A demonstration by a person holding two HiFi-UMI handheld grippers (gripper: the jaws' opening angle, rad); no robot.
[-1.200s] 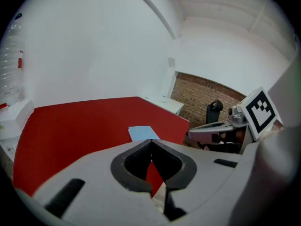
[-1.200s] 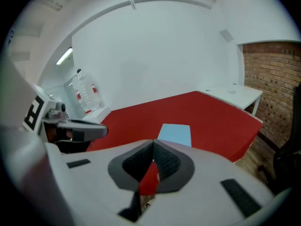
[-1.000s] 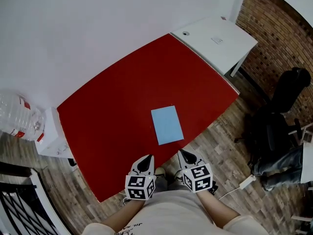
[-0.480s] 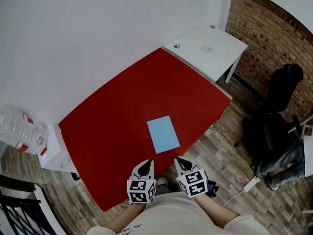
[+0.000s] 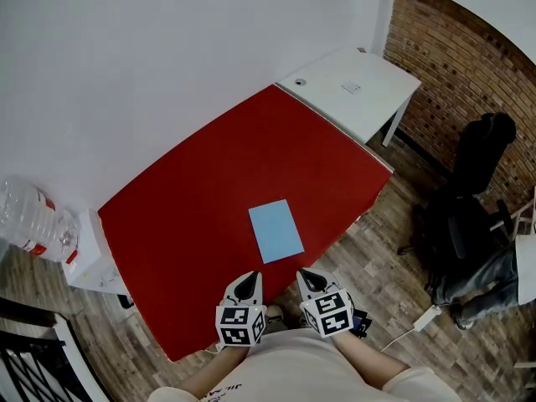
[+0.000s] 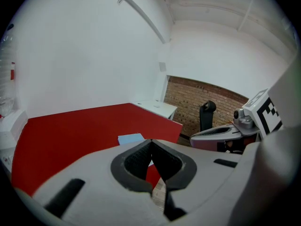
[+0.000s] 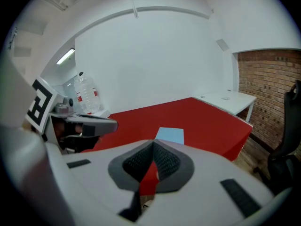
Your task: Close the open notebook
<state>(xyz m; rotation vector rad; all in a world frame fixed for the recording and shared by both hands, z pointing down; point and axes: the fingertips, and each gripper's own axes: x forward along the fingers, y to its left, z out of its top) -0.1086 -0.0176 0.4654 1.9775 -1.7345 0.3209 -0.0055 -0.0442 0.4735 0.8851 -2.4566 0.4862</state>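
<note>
The notebook (image 5: 276, 231) lies lengthwise on the desk (image 5: 193, 199) just ahead, midway between left gripper (image 5: 249, 281) and right gripper (image 5: 306, 278), both with fingers together, empty.

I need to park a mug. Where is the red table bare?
Nearly all of the red table is bare: the wide stretch between the blue notebook and the wall, and the end by the white desk. Busier only at the near edge, where the notebook lies.
</note>
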